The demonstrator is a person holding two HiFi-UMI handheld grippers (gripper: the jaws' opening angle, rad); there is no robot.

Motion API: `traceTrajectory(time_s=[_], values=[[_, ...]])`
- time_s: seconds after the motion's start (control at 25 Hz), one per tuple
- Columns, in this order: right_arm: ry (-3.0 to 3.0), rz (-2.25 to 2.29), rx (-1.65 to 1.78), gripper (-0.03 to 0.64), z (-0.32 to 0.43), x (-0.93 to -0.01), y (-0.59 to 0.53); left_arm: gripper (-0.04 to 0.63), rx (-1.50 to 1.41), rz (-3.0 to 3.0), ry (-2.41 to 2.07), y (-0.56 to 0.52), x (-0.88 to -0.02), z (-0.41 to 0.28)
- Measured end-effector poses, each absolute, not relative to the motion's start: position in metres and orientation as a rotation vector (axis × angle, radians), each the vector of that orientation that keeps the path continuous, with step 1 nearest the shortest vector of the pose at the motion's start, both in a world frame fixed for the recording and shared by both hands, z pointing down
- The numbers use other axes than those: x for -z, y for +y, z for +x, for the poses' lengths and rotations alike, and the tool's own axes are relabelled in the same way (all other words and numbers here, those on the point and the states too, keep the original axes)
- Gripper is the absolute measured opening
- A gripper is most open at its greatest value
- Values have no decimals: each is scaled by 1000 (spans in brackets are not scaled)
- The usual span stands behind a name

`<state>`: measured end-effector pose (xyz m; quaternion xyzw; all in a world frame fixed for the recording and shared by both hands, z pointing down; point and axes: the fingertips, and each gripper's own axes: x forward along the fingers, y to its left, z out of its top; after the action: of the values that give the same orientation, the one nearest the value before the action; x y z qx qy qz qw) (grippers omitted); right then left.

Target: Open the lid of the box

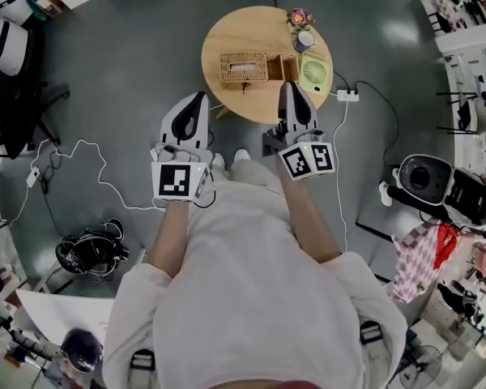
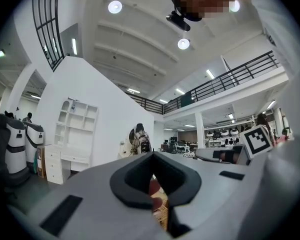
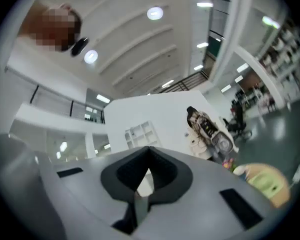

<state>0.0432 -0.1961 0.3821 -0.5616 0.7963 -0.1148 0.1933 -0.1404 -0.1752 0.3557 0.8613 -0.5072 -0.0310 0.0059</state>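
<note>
Box: the wicker box (image 1: 243,68) lies on the round wooden bench (image 1: 243,29), its long side towards me. The lid looks flat and closed, with something pale showing in its top.
Neighbours: an open wicker holder (image 1: 281,68) sits against the box's right end. A green fan (image 1: 313,73) is just beyond that, and a cup (image 1: 305,40) and flowers (image 1: 299,17) stand at the far right.
Left hand-held gripper (image 1: 198,96): it hovers by the near-left edge of the bench, apart from the box. Its jaws are pressed together and pinch nothing.
Right hand-held gripper (image 1: 287,86): its tip is just in front of the holder and beside the fan. Its jaws are also pressed together and empty.
Step in hand: I judge this to be the approach, as neither tool touches the box yet.
Doing it well: I must spread one pair of jaws before going in. From here I cannot tell whether the lid is hinged or lifts off, so I should find its free edge first. I would then take a shallow bite on that rim and raise it slowly.
Steadying: light wicker will probably slide or tip, so the other tool should press on the box body.
Watch for: my right tip is close to the holder and fan, and a careless swing could knock them.
</note>
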Motion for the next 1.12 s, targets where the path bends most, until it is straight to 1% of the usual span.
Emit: traceTrajectory(time_s=[0.08,0.2,0.36,0.64,0.76,0.8,0.84,0.96,1.12], values=[[2021,-1351,571,-3,64,-399,-208,-5,77,2692,-1586,-182,-360,-136],[1788,-1123,727,-3,92,-419,-221,-5,48,2700,-1580,-189,-361,-125],[1629,-1072,856,-3,110,-460,-235,-5,12,2697,-1576,-197,-365,-115],[1575,-1052,1041,-3,106,-529,-260,-5,-43,2640,-1569,-208,-382,-102],[1543,-1031,1134,65,104,-562,-272,-5,-74,2632,-1587,-213,-390,-99],[1522,-1030,1172,105,103,-575,-275,-5,-83,2627,-1592,-214,-393,-99],[1504,-1035,1209,124,102,-589,-278,-5,-91,2622,-1597,-215,-395,-99],[1470,-1052,1301,152,96,-629,-285,-5,-110,2614,-1608,-218,-402,-102],[1436,-1041,1398,152,85,-685,-290,-5,-137,2618,-1619,-223,-412,-107]])
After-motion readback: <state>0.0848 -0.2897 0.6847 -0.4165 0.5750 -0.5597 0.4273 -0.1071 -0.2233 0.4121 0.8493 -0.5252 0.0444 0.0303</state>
